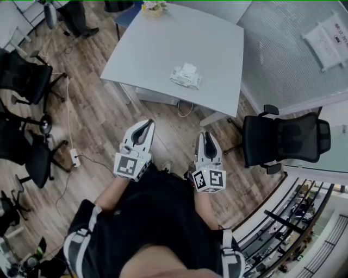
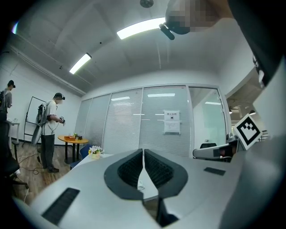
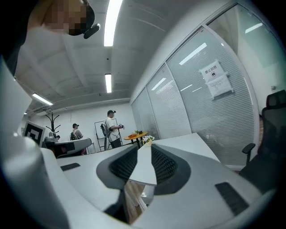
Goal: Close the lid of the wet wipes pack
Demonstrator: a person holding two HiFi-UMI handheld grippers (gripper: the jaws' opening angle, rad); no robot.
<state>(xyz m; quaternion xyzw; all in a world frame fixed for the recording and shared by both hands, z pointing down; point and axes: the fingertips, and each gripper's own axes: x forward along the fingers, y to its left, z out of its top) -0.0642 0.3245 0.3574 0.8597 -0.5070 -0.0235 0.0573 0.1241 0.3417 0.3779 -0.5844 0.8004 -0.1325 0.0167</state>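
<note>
The wet wipes pack (image 1: 185,76) is a white crumpled packet lying on the white table (image 1: 217,49), toward its near edge. Whether its lid is up cannot be made out at this distance. Both grippers hang in front of the person's body, over the wooden floor and well short of the table. My left gripper (image 1: 147,124) points at the table with its jaws shut and nothing between them (image 2: 143,152). My right gripper (image 1: 208,135) is beside it, level; its jaws stand a little apart and hold nothing (image 3: 142,150). The table edge (image 3: 187,141) shows beyond them.
A black office chair (image 1: 285,138) stands right of the table, and more chairs (image 1: 24,76) line the left side. A power strip and cable (image 1: 74,157) lie on the floor. A small flower pot (image 1: 154,6) sits at the table's far edge. People stand at the room's far end (image 3: 111,127).
</note>
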